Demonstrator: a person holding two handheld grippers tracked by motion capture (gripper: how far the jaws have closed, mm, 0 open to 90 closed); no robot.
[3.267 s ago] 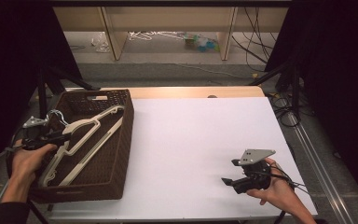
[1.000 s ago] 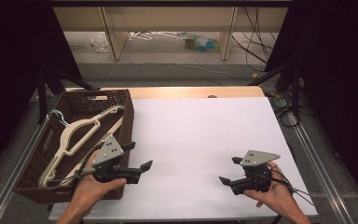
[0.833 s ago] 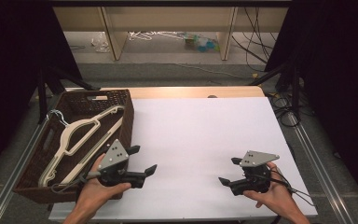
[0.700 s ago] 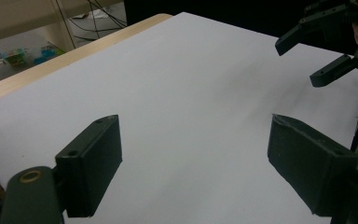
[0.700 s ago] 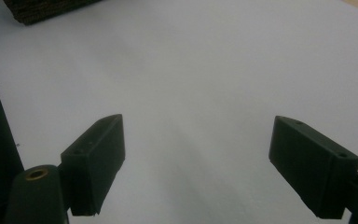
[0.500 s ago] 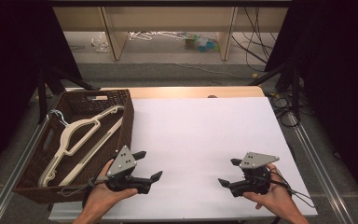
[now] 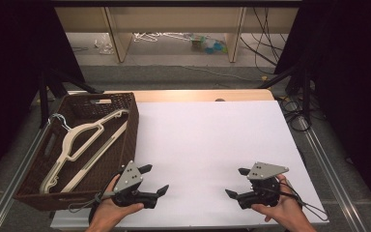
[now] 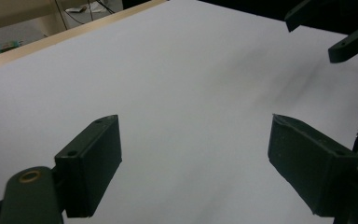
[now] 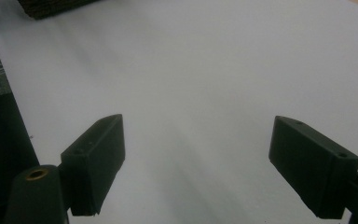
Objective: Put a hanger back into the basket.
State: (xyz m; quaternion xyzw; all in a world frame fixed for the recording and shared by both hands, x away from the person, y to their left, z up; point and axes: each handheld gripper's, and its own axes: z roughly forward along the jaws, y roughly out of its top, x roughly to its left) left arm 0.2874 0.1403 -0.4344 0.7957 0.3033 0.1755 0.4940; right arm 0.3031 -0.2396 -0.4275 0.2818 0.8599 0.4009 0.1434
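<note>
Spanning most of the high view, the white table (image 7: 207,140) carries everything else; its wooden far edge shows beyond the white sheet. At the table's left side sits the brown woven basket (image 7: 121,104), slightly askew, its near corner just beside the left hand; inside it lie the cream hangers (image 7: 77,145), stacked slantwise from the far right corner toward the near left, their wire hooks up by the far left wall; they are touched by neither tool. At the near edge, the left hand (image 7: 108,212) grips the left gripper (image 7: 153,179), which sits low over the bare white sheet just right of the basket, its jaws spread wide apart and pointing toward the middle of the table, with nothing between them; the left gripper view looks along those parted jaws onto plain white surface, with the tips of the other tool dark at the upper right. Well apart from it, at the near right, the right hand (image 7: 280,210) holds the right gripper (image 7: 235,182), also low over the sheet, jaws wide apart and empty, pointing leftward toward its partner; the right gripper view shows white table between them and a corner of the basket (image 9: 51,7) at the top left.
</note>
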